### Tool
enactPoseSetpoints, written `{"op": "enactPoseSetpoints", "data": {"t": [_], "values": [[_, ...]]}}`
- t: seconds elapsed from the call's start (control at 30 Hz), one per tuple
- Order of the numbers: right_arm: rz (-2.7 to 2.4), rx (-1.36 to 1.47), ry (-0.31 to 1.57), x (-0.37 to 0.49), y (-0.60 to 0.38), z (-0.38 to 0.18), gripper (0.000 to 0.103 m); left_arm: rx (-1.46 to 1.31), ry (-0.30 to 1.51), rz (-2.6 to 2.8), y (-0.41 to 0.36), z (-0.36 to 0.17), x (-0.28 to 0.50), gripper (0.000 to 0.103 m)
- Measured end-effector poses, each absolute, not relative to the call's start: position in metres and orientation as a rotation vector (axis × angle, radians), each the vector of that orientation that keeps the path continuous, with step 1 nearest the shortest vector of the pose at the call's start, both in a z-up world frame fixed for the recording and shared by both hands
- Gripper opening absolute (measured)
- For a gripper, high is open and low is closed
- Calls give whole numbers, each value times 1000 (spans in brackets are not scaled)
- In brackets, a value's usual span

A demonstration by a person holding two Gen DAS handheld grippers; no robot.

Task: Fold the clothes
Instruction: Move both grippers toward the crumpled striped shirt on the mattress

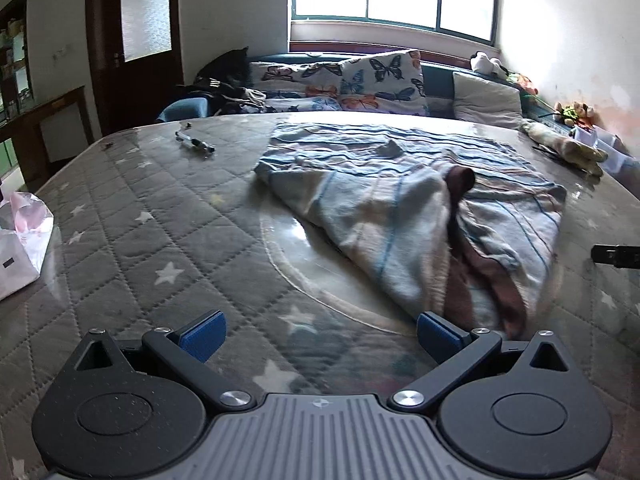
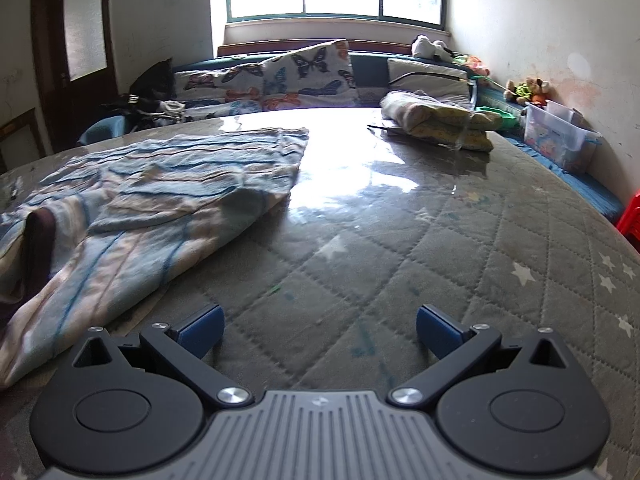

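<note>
Inspection finds both tools idle above a table (image 2: 460, 240) covered with a quilted, star-printed cloth under a glossy clear sheet. The left gripper (image 1: 318, 334) has its jaws wide apart with nothing between the blue pads (image 1: 204, 334); the right gripper (image 2: 318, 332) stands likewise, jaws spread and empty.

The task's thing, a striped blue and beige garment (image 1: 400, 200), lies on the table ahead and to the right of the left gripper, and to the left of the right gripper (image 2: 152, 200). Its far portion is spread fairly flat. The near portion is turned over on itself into a loose diagonal flap, exposing a dark brown band (image 1: 460, 184) (probably a collar or cuff; the frames do not settle which). The near hem comes close to the left gripper's right finger; whether it touches cannot be told.

Judgement: folding is at an early stage, and both grippers appear positioned on either side of the near edge to take a fresh hold.

Other items: a pen (image 1: 195, 143) well left of the garment, and a stack of folded textiles (image 2: 436, 122) at the far right, likely kept apart as finished work.
</note>
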State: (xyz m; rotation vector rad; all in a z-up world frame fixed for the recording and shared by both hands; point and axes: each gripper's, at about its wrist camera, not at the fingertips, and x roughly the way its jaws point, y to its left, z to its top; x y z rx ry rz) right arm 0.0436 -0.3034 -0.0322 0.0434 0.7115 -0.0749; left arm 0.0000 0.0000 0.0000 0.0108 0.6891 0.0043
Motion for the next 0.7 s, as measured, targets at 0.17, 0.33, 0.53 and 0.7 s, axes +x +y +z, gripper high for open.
{"op": "enactPoseSetpoints", "data": {"t": [0.17,0.33,0.53,0.7], "values": [[-31,28,710,30,-293,-30,103,18,692,13,-6,-2,-5,103],[11,27,707,17,-283,-29,103,4,719,-5,-10,4,-13,103],[52,40,710,-1,-271,-27,103,4,732,-6,-10,5,-18,103],[81,43,709,-14,-260,-25,103,11,744,-4,-13,5,-21,103]]}}
